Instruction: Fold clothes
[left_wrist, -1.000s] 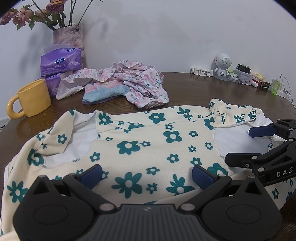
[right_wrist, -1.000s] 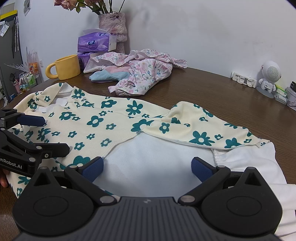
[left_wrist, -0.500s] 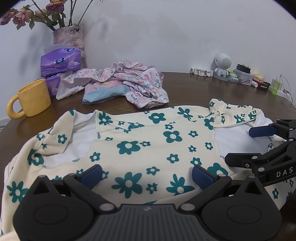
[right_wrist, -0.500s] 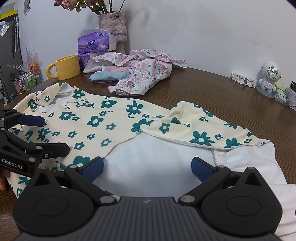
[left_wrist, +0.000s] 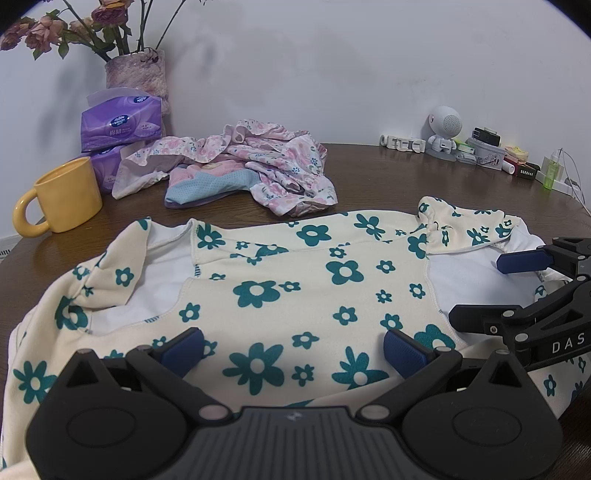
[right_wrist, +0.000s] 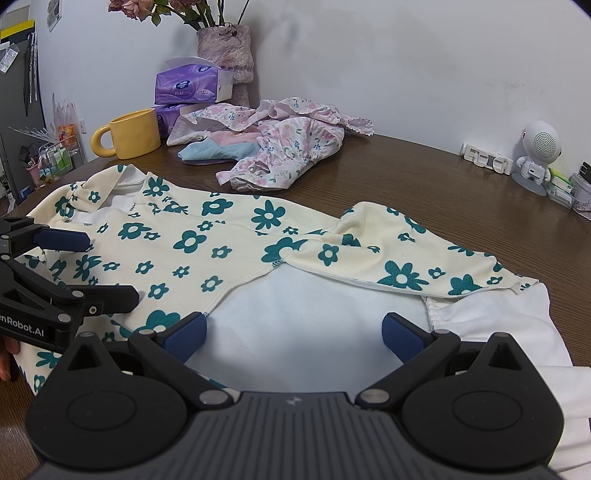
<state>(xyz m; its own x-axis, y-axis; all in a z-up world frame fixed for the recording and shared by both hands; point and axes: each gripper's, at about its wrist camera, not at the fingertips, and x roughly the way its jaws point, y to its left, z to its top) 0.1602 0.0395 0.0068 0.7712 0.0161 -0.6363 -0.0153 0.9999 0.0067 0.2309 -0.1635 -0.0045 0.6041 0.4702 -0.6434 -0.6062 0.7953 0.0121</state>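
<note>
On the brown wooden table (left_wrist: 388, 177) lies a cream cloth shirt with dark green flowers (left_wrist: 295, 280), spread flat right in front of us. Both sleeves are folded in over the white inside of the shirt. Our left gripper (left_wrist: 293, 345) hangs over the near edge of the flowered part, with its blue pads wide apart and nothing between them. Our right gripper (right_wrist: 293, 334) hangs over the white part on the right side, also spread wide and holding nothing.

We think we are between folds. The sleeves look done, and the body is not folded yet. Next we need to lower both grippers to the near hem, pinch the cloth, and lift it over to the far edge.

Far behind the shirt sits a crumpled pile of pink flowered clothes (left_wrist: 255, 162). Left of it stand a yellow mug (left_wrist: 62, 197) and purple tissue packs (left_wrist: 122, 122).
</note>
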